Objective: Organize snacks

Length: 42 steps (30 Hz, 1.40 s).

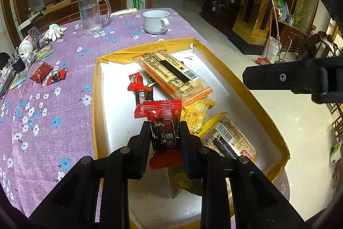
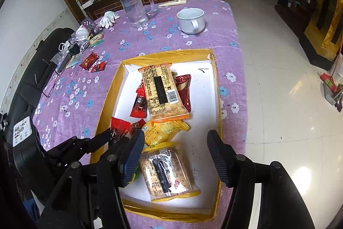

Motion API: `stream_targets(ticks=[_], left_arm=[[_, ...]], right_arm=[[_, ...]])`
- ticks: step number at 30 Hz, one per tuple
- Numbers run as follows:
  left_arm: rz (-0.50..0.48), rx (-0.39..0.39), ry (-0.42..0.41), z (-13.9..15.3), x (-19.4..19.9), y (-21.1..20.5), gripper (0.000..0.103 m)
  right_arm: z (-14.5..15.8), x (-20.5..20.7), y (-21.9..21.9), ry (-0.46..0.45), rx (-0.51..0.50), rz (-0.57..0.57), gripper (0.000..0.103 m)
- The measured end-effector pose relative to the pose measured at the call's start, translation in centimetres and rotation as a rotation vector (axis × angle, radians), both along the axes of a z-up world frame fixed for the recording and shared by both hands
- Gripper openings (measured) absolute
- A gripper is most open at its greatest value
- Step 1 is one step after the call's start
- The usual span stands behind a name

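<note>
The left gripper pinched a red snack packet lengthwise, just above the yellow-rimmed tray, probably clear of its white floor. The right gripper, jaws spread and empty, hung over the near cracker pack, the nearer tool.

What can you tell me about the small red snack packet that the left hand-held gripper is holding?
The red snack packet is a glossy plastic pillow wrapper, red with a dark printed middle and crimped ends. It stands roughly upright, pinched at both sides by the shut left hand-held gripper, above the near part of the yellow-rimmed box.
</note>
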<state>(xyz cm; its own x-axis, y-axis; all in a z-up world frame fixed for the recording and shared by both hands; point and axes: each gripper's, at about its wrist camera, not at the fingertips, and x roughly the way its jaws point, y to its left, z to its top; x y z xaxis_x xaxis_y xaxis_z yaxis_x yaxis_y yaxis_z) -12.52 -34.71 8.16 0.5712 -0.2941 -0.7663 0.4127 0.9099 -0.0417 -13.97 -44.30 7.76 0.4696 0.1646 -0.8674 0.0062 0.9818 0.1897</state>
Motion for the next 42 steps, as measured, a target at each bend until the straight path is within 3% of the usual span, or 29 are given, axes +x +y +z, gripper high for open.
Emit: stream_targets(ticks=[21, 26, 30, 42], left_arm=[[0.001, 0.041, -0.062, 1.0, -0.8, -1.1, 0.024], [0.006, 0.045, -0.075, 1.3, -0.9, -1.0, 0.026], [0.017, 0.054, -0.096, 1.7, -1.2, -0.8, 0.035], [0.047, 0.065, -0.126, 2.5, -1.7, 0.4, 0.035]], right_arm=[[-0.3, -0.4, -0.7, 0.009, 0.019, 0.0, 0.063], [-0.4, -0.5, -0.8, 0.011, 0.024, -0.003, 0.063], [-0.6, -0.6, -0.6, 0.015, 0.026, 0.0, 0.064], [-1.6, -0.2, 0.1, 0.034, 0.038, 0.0, 0.067]])
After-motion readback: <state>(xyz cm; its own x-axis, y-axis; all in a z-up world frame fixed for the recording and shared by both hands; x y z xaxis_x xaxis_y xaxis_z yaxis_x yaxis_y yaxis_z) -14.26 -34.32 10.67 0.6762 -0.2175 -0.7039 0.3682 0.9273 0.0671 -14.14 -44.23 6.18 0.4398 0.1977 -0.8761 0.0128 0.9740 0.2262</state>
